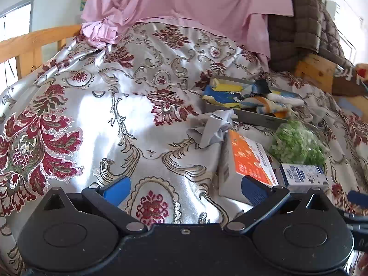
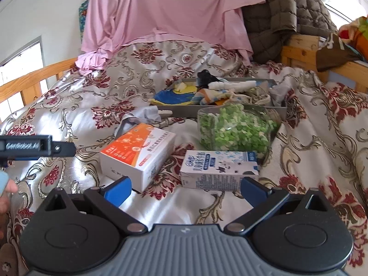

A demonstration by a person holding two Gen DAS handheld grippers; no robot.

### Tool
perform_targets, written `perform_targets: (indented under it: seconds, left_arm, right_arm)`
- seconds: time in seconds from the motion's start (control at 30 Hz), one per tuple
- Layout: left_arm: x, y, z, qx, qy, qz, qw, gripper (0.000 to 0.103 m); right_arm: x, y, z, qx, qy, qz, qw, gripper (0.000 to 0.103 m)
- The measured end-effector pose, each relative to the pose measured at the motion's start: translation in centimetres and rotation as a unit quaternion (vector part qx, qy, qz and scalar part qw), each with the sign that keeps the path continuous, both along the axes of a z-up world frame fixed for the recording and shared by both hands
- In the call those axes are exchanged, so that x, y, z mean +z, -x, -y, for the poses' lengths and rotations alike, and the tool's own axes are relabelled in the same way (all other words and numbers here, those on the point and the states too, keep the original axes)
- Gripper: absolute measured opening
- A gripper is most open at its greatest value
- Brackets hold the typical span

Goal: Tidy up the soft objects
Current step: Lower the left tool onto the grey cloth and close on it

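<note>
A grey tray (image 2: 273,111) (image 1: 255,116) lies on the patterned bedspread (image 1: 96,105) and holds several soft cloths: blue-and-yellow, black, white and striped. A crumpled grey cloth (image 2: 142,116) (image 1: 212,125) lies loose just in front of the tray's left end. My left gripper (image 1: 185,187) is open over bare bedspread, left of the cloth. My right gripper (image 2: 184,189) is open too, low over the bed, with an orange-and-white box (image 2: 140,154) and a milk carton (image 2: 218,170) just ahead of its fingers. Nothing sits between either pair of fingers.
A clear bag of green pieces (image 2: 232,128) (image 1: 296,147) rests between the carton and the tray. Pink sheet (image 2: 165,11) and brown quilted blanket (image 2: 283,16) pile up at the back. Wooden bed rails (image 1: 34,43) (image 2: 306,53) flank the bed. The left gripper's body (image 2: 30,147) and a hand (image 2: 5,193) show at the right view's left edge.
</note>
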State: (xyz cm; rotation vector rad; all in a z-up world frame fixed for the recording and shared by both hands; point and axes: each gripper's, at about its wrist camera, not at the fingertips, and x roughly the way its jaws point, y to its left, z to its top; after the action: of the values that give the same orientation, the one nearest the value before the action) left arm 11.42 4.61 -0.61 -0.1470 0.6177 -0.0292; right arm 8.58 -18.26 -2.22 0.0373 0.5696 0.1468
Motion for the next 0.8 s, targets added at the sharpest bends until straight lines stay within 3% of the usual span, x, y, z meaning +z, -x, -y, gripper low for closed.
perform_targets:
  seconds: [0.3, 0.8]
  left_arm:
    - [0.1, -1.8, -1.5, 0.023, 0.016, 0.013, 0.9995, 0.102]
    - [-0.3, -6.9, -3.0, 0.046, 0.055, 0.022, 0.9972, 0.102]
  right_arm:
    - [-0.4, -0.8, -1.2, 0.020, 0.007, 0.010, 1.000, 0.103]
    - [-0.8, -2.4, -1.1, 0.008, 0.008, 0.016, 1.000, 0.103]
